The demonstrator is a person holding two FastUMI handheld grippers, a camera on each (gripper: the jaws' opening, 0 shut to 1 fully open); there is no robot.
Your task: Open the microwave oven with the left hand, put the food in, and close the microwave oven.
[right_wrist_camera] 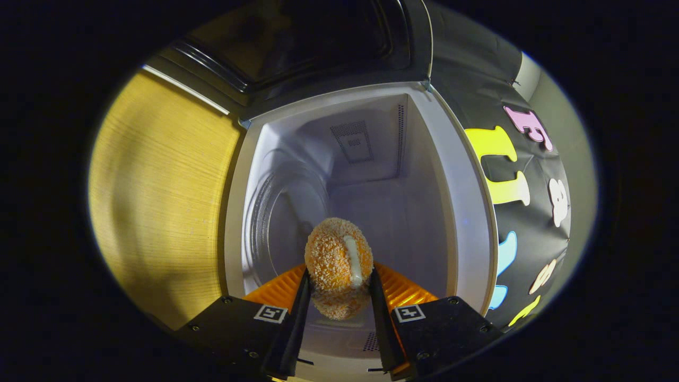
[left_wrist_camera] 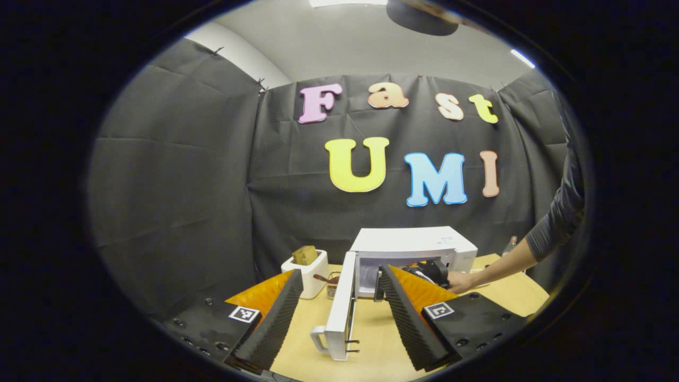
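Note:
The white microwave (left_wrist_camera: 414,241) stands on the wooden table (left_wrist_camera: 371,339) with its door (left_wrist_camera: 339,302) swung wide open toward me, handle (left_wrist_camera: 317,339) at the near end. My left gripper (left_wrist_camera: 339,271) is open, hanging in front of the door with nothing between its fingers. A hand (left_wrist_camera: 460,281) holds my right gripper (left_wrist_camera: 424,271) at the oven's opening. In the right gripper view, which is rolled sideways, my right gripper (right_wrist_camera: 339,273) is shut on a round breaded food ball (right_wrist_camera: 338,254), held just inside the white cavity (right_wrist_camera: 371,175) near the turntable (right_wrist_camera: 281,212).
Left of the microwave stands a white holder (left_wrist_camera: 308,276) with a brown piece in it, and a small wire basket (left_wrist_camera: 332,286) beside it. A bottle (left_wrist_camera: 510,245) stands behind the outstretched arm (left_wrist_camera: 551,228). Black cloth walls close in the table.

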